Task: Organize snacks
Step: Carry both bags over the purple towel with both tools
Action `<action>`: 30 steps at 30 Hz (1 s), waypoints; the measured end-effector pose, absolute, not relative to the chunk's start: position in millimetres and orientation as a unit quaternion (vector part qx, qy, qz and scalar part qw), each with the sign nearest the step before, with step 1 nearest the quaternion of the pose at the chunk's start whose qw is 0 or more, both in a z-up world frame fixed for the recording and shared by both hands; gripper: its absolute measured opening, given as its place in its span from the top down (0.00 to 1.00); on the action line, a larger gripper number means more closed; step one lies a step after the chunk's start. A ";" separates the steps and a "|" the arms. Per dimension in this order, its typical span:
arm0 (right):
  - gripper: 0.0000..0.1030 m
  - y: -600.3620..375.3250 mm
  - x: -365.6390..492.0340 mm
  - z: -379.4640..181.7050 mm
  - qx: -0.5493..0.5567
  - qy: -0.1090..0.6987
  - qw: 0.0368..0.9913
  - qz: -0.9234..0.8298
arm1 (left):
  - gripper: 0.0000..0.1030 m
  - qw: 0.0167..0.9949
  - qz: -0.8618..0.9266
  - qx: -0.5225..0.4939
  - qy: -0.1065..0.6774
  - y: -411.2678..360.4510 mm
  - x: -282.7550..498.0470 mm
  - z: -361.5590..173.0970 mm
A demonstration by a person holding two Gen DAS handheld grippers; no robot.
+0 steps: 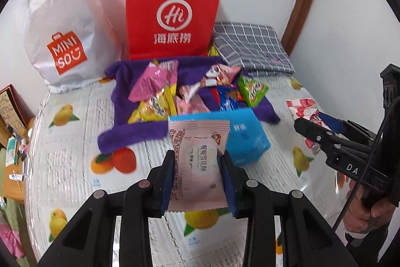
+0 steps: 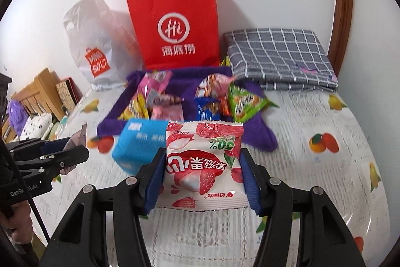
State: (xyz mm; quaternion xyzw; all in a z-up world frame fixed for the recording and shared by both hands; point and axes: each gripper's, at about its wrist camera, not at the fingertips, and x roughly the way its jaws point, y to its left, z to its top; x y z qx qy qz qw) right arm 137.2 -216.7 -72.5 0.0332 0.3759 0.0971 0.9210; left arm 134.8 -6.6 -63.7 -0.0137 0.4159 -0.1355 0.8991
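1. A white plastic bag (image 1: pixel 65 24) was stood at the far left corner of the surface (image 1: pixel 75 154), against the wall, probably so that its open top could be reached from above.
2. A red paper bag (image 1: pixel 172 14) was propped upright beside it at the far edge, seemingly as a second container for sorting.
3. The loose snacks (image 1: pixel 175 91) were heaped on a purple towel (image 1: pixel 125 137) in front of the bags, near the middle of the surface, so that they were kept together.
4. A pale pink packet (image 1: pixel 197 167) was grasped in the left claw (image 1: pixel 197 162), clamped by its side edges and held clear of the surface, nearer the front edge than the heap.
5. A blue box (image 1: pixel 250 137) was left lying just beyond that packet.
6. A red-and-white lychee packet (image 2: pixel 203 164) was gripped likewise between the blue pads of the right claw (image 2: pixel 202 167), raised off the surface, presumably for carrying to a bag.
7. A folded grey checked cloth (image 2: pixel 277 59) was laid at the far right corner.
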 end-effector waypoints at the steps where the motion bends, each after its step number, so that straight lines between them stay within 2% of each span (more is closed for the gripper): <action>1: 0.45 -217.3 141.5 -68.5 0.035 0.374 0.922 0.097 | 0.67 0.899 -0.136 -0.016 0.415 -5.4 139.2 -60.4; 13: 0.45 -213.1 188.3 -36.3 0.040 0.353 0.930 0.096 | 0.67 0.910 -0.135 -0.017 0.392 -2.4 184.3 -33.2; 30: 0.45 -202.1 238.8 -39.8 0.038 0.360 0.926 0.106 | 0.67 0.914 -0.123 -0.026 0.385 2.7 229.5 -28.1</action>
